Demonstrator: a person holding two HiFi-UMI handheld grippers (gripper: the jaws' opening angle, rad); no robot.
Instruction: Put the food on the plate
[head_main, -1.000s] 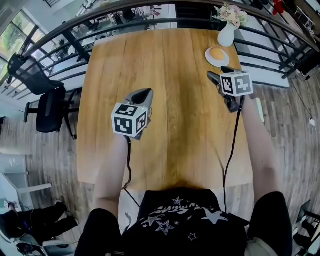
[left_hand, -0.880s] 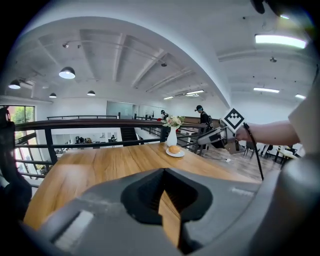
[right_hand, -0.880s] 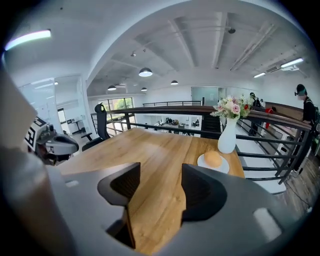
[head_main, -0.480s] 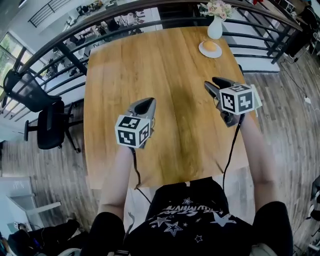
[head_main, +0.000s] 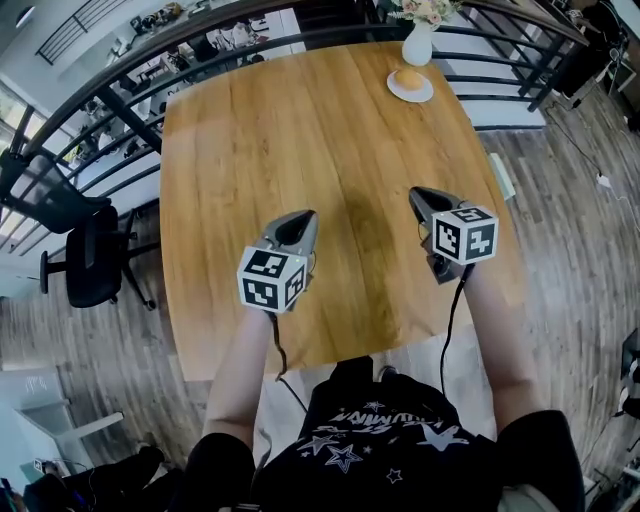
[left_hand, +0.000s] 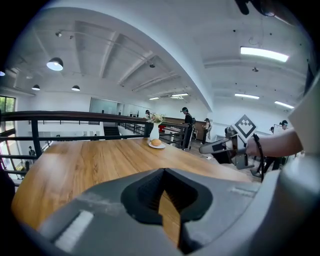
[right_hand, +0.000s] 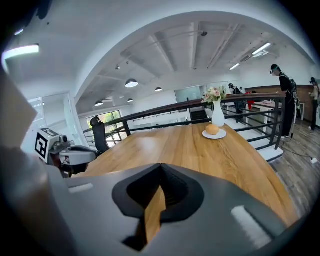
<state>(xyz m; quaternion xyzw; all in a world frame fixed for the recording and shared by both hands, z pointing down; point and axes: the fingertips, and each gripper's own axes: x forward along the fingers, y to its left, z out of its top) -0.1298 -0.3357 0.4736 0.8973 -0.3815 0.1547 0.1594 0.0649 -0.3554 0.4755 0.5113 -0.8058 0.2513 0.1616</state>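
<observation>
with the bun (head_main: 408, 77) on the plate (head_main: 424, 92) the task looked done; left gripper (head_main: 299, 222) and just-closed right gripper (head_main: 424, 200) held jaws together, empty, needing only withdrawal.

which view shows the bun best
The right gripper view: the bun shows clearest there, unblocked and side-on, on its plate beside the vase. The head view shows it from above, small at the far corner of the table. The left gripper view shows it smaller, farther off.

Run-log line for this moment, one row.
bun already on plate, table's far corner | left gripper shut, empty | right gripper jaws just closed, nothing between
</observation>
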